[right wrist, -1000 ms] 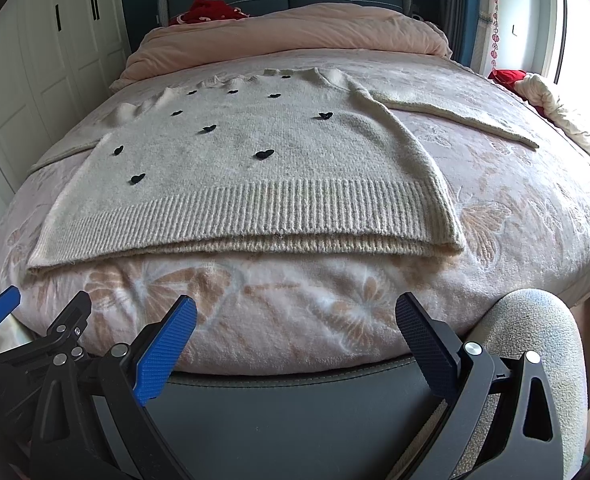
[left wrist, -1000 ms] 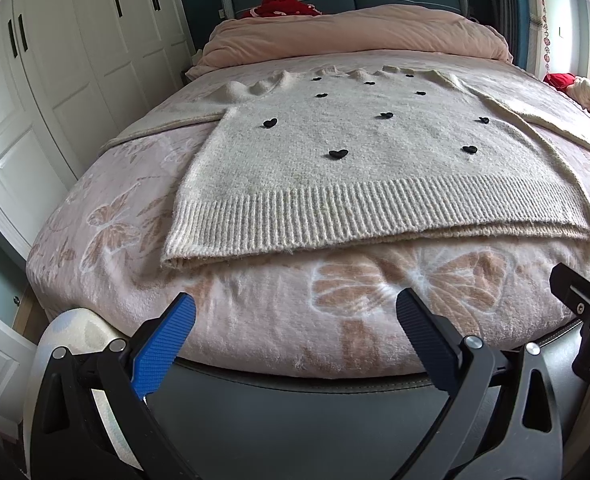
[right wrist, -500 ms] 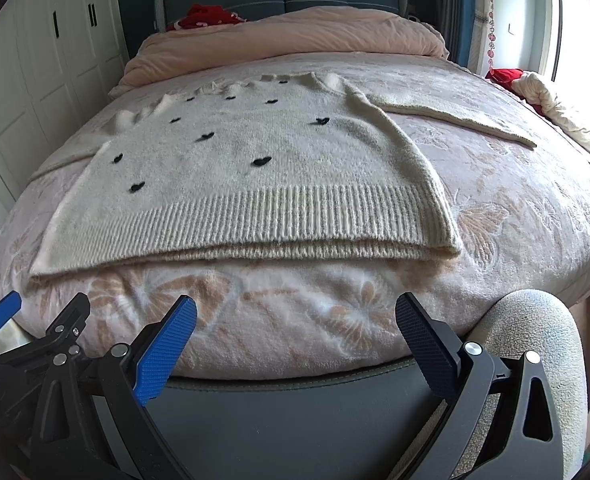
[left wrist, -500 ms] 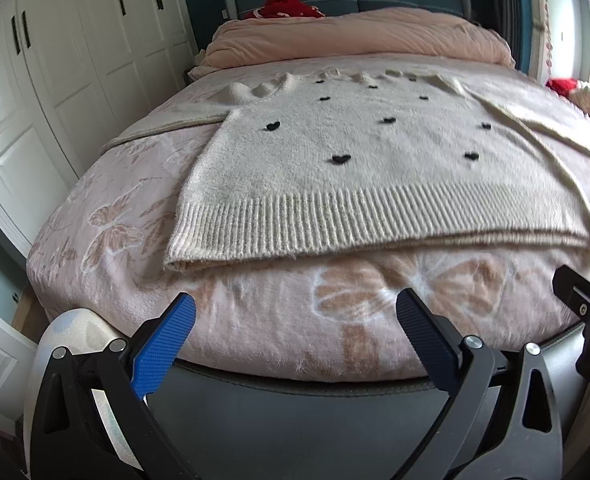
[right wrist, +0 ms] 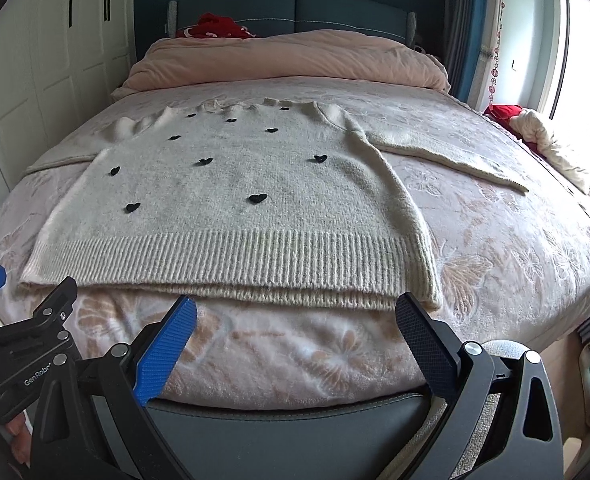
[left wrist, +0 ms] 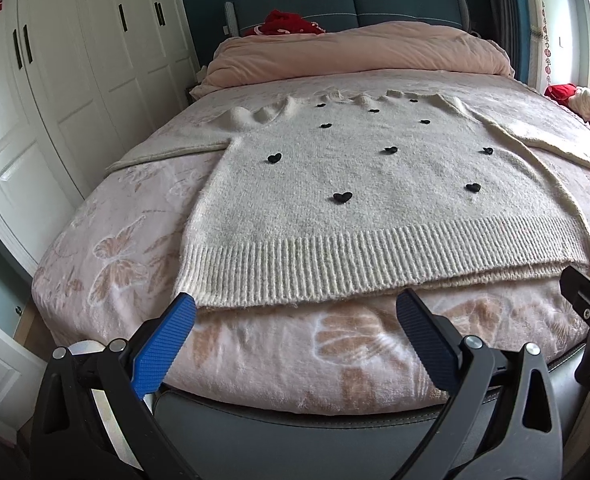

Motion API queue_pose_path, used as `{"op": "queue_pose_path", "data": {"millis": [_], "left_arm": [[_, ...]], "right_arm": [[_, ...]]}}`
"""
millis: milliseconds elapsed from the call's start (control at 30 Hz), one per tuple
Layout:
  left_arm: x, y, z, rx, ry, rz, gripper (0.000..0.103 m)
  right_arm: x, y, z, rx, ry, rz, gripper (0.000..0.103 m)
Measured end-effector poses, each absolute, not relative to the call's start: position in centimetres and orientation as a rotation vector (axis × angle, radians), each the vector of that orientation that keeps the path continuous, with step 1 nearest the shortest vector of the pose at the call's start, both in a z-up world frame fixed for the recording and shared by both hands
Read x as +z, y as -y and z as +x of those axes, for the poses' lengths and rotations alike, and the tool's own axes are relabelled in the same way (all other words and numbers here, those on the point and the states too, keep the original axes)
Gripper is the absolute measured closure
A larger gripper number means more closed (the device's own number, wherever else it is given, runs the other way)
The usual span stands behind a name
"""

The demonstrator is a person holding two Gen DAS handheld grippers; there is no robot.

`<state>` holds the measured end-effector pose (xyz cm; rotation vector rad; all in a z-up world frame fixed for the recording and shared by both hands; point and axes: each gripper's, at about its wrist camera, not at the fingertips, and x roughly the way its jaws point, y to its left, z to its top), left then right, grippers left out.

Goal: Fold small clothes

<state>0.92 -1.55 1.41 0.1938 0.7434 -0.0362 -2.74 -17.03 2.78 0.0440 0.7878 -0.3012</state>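
Note:
A cream knit sweater [left wrist: 375,200] [right wrist: 231,200] with small black hearts lies flat on the bed, ribbed hem toward me, both sleeves spread out sideways. My left gripper [left wrist: 295,308] stands open just short of the hem's left corner, its blue left fingertip close to that corner. My right gripper [right wrist: 295,310] is open too, facing the hem's right corner, which lies near its dark right fingertip. Neither holds anything. Part of the left gripper shows at the lower left of the right wrist view.
The bed wears a pink butterfly-print blanket [left wrist: 135,248] [right wrist: 495,240] over a dark grey frame edge [left wrist: 295,432]. A rolled pink duvet [left wrist: 355,52] lies at the headboard. White wardrobe doors [left wrist: 55,80] stand to the left. Clothes [right wrist: 543,140] are heaped at the right bed edge.
Both grippers have moved forward toward the bed; the sweater's hem now sits close to the fingertips. Both stay open.

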Motion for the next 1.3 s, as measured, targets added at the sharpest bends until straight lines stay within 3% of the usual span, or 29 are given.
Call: {"op": "queue_pose_path", "data": {"millis": [1300], "left_arm": [[0.89, 1.39, 1.69, -0.056, -0.817, 0.184, 0.005]], "right_arm": [[2.63, 17.54, -2.14, -0.254, -0.809, 0.070, 0.005]]}}
